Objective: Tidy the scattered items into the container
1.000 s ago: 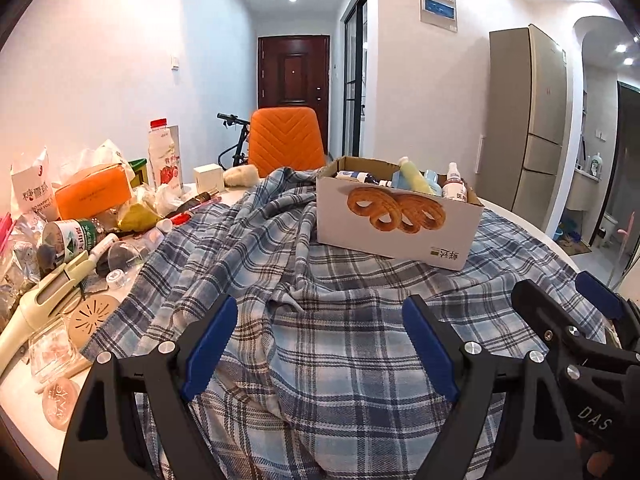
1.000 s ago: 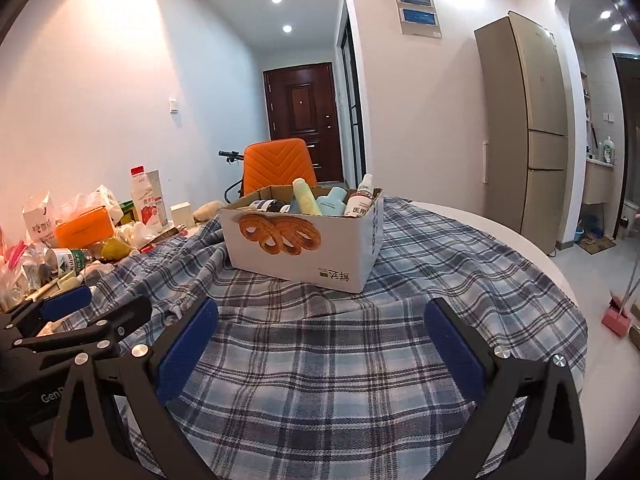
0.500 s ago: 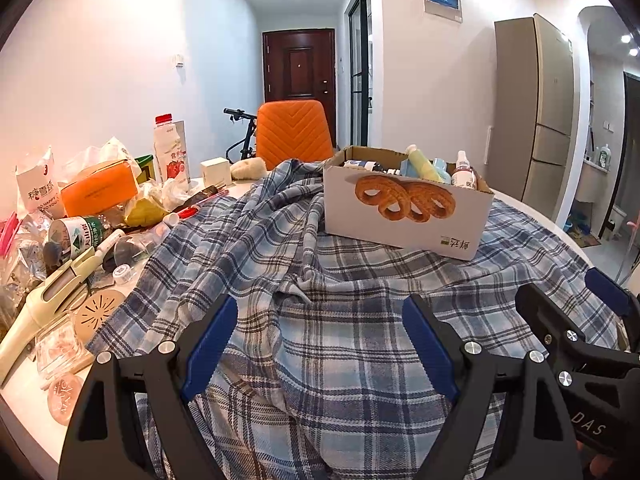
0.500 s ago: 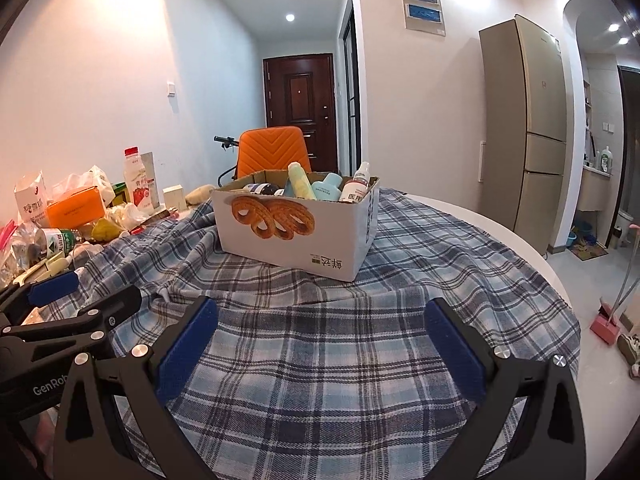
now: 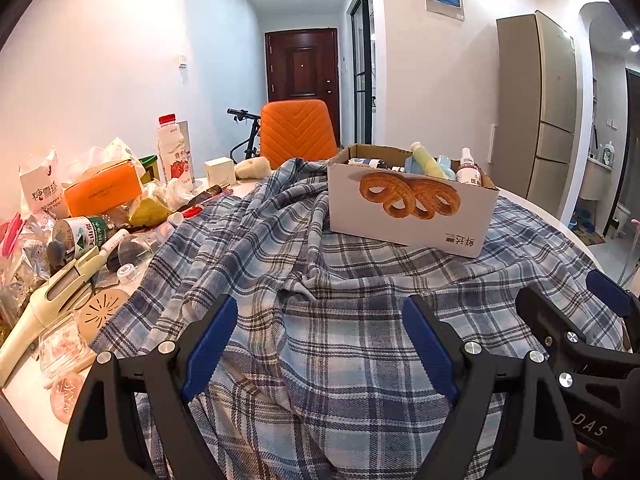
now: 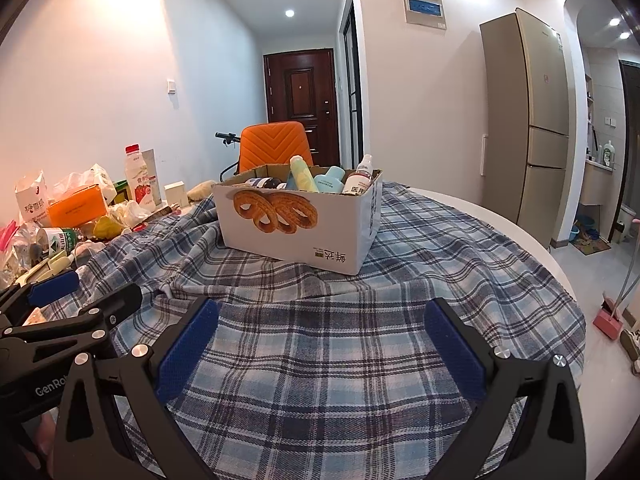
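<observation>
A white cardboard box (image 5: 412, 216) printed with pretzels stands on a blue plaid cloth (image 5: 320, 280); it also shows in the right wrist view (image 6: 296, 224). Bottles stand in it, among them a yellow-green one (image 6: 302, 174) and a white spray bottle (image 6: 358, 180). My left gripper (image 5: 318, 336) is open and empty, low over the cloth, well short of the box. My right gripper (image 6: 320, 340) is open and empty over the cloth to its right. Each gripper shows at the edge of the other's view.
A clutter of items lies at the table's left: an orange box (image 5: 104, 192), a red-capped drink bottle (image 5: 172, 152), a green-labelled can (image 5: 80, 232), a cream handheld device (image 5: 52, 300), snack bags. An orange chair (image 5: 298, 132) stands behind the table. The table edge (image 6: 520, 236) curves at right.
Both grippers have tilted or lifted slightly, so the box sits lower in both views. Both stay open and empty. Nothing on the table has moved.
</observation>
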{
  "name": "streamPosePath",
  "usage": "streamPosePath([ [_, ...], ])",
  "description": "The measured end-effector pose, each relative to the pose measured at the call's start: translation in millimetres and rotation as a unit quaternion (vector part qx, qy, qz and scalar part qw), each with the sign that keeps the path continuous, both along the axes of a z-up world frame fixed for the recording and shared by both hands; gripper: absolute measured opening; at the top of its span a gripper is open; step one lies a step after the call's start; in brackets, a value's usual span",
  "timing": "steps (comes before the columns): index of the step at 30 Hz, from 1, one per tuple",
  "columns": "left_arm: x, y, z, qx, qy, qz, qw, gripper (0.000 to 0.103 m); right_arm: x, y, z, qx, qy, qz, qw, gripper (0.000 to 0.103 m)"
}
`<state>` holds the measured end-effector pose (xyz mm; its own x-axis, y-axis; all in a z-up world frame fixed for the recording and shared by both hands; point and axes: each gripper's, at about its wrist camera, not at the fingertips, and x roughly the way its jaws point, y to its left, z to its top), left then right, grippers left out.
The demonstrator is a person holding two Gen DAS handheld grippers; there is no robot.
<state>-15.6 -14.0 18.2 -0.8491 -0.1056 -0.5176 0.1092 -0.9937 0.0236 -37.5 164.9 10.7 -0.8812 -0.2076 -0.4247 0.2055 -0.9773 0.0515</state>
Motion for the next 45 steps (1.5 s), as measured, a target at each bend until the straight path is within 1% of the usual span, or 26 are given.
streamPosePath([
  [14,-0.4,0.4,-0.5,0.0,0.0,0.0,1.0,0.086,-0.6,-0.6,-1.3,-0.005,-0.007,0.003,1.0,0.103],
  [20,-0.4,0.6,-3.0,-0.011,-0.004,0.006,0.9999,0.086,-1.6,-3.0,-3.6,-0.001,-0.013,0.005,1.0,0.103],
  [24,-3.6,2.3,-7.1,-0.021,-0.017,0.009,0.9996,0.086,-1.4,-3.2,-4.0,-0.004,-0.014,0.008,1.0,0.103],
  [27,-5.1,1.3,-8.9,-0.013,-0.024,0.007,0.9996,0.086,-2.0,-3.4,-4.0,-0.006,-0.015,0.009,1.0,0.103],
  [37,-4.8,1.5,-8.5,-0.013,-0.025,0.007,0.9996,0.086,-2.6,-4.3,-4.9,-0.01,-0.019,0.011,1.0,0.103],
  [45,-5.5,0.9,-10.0,-0.005,-0.029,0.004,0.9995,0.086,-2.6,-2.5,-6.2,-0.016,-0.023,0.014,0.999,0.103],
])
